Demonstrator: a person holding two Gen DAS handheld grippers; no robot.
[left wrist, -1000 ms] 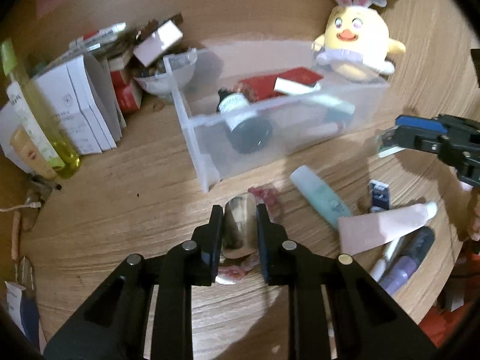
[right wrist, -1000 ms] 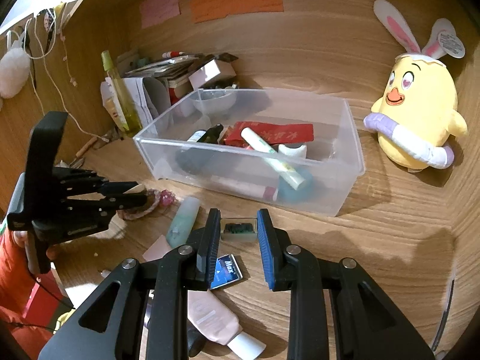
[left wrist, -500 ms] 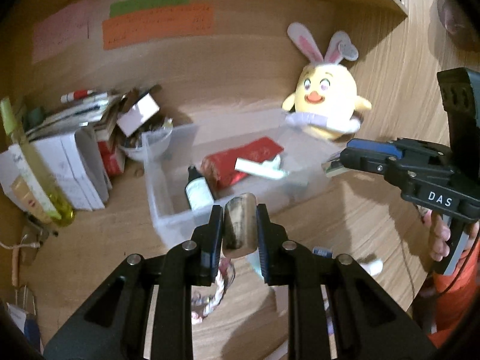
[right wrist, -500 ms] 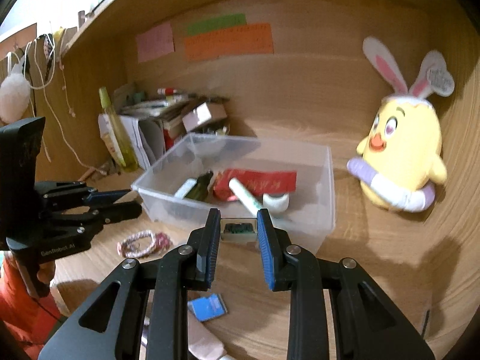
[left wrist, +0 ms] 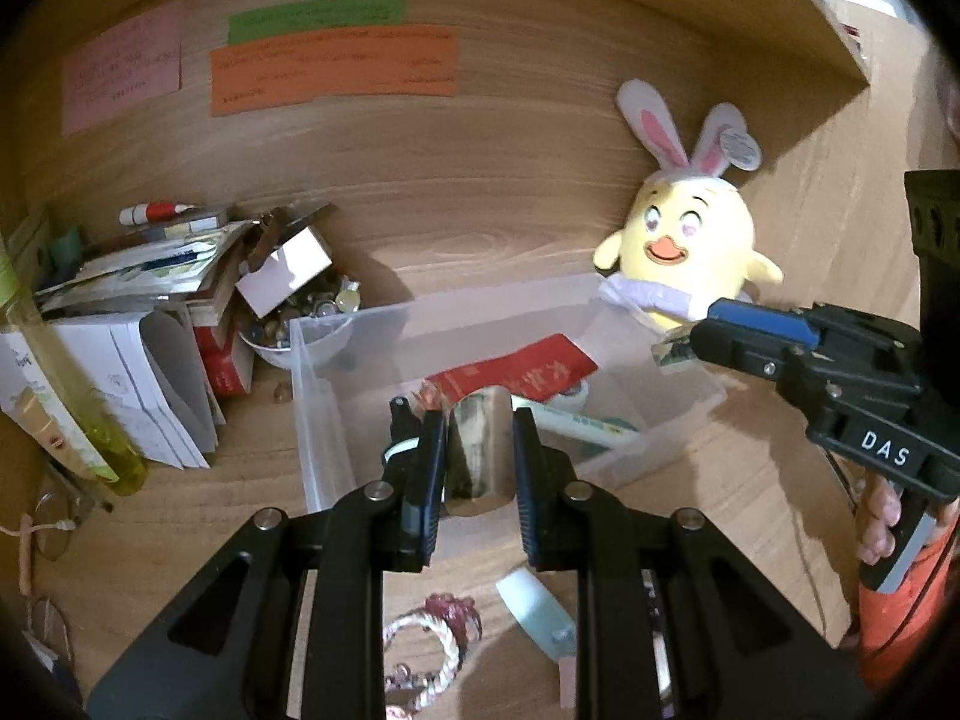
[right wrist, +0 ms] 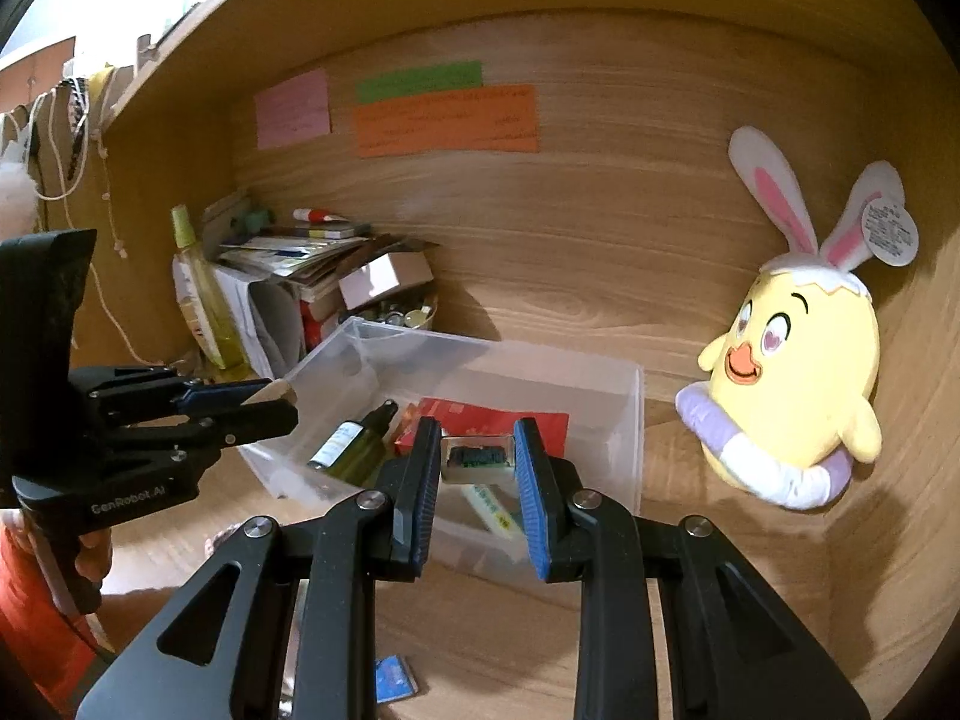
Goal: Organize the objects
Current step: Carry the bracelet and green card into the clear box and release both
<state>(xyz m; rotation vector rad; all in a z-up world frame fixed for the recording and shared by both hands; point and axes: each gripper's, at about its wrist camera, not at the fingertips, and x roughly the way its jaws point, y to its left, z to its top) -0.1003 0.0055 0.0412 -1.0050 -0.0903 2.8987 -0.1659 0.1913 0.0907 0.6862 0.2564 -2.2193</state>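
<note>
- My left gripper (left wrist: 478, 462) is clamped on a shiny metallic cylinder (left wrist: 480, 450), pads pressed to its two sides so it stands upright between the fingers and cannot roll.
- My right gripper (right wrist: 478, 462) pinches a small clear case (right wrist: 478, 459) with something dark green inside, held flat by its short ends.
- I hold both above the clear plastic bin (right wrist: 630, 420), pointing down at it, because I judge that is where loose things belong: a dark spray bottle (right wrist: 351, 444), a red packet (right wrist: 492, 420) and a white tube (left wrist: 576, 423) already lie inside.
- A bracelet (left wrist: 432, 642) and a pale tube (left wrist: 537, 609) lie on the desk (right wrist: 690, 552) in front of the bin, not yet sorted.
</note>
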